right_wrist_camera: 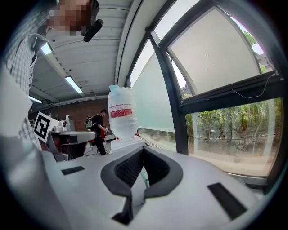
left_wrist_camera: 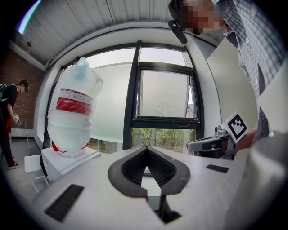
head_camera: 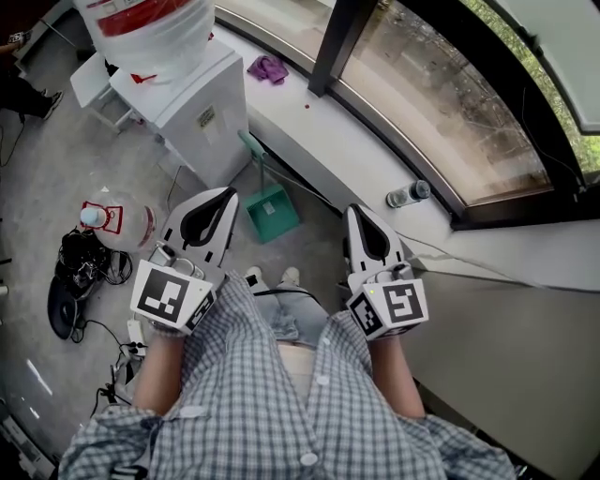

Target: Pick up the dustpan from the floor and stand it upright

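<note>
Green dustpan (head_camera: 273, 212) sits ahead of and between both sets of jaws, apart from them, apparently propped handle-up against the window ledge (head_camera: 349, 150) beside the water dispenser (head_camera: 202, 112). Left gripper (head_camera: 227, 193) and right gripper (head_camera: 355, 209) are clenched on nothing. Unheld, it could slide on the smooth floor and topple if its lean is shallow.

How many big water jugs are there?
2. The upturned jug sits on the white dispenser; the floor jug stands on the grey floor at left. More may be hidden.
</note>
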Demonstrator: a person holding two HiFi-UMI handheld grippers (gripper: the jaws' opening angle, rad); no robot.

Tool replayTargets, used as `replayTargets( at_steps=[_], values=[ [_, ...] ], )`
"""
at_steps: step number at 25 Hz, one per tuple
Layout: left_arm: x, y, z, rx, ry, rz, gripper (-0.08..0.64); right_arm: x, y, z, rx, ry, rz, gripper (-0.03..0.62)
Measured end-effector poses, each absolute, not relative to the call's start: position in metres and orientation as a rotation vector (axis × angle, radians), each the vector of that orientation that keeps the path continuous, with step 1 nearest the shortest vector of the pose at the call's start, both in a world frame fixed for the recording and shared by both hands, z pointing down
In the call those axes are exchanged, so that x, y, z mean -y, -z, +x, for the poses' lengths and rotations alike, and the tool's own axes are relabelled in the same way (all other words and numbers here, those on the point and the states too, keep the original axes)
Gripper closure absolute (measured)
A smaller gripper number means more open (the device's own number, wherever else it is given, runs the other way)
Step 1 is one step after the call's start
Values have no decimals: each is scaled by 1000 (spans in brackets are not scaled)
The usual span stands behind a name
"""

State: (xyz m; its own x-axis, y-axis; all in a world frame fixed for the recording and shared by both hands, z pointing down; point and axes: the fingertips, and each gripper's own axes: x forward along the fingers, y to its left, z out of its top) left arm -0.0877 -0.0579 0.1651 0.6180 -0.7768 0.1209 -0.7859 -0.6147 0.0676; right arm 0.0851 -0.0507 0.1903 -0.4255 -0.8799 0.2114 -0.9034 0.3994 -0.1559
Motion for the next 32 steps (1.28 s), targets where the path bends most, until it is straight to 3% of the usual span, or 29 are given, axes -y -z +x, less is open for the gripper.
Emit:
replayTargets(
  at_steps=[32],
  values=[
    [73, -174, -94, 1314, -135, 2711, 553, 74, -194, 72, 2537, -347, 1590, 588]
  ],
)
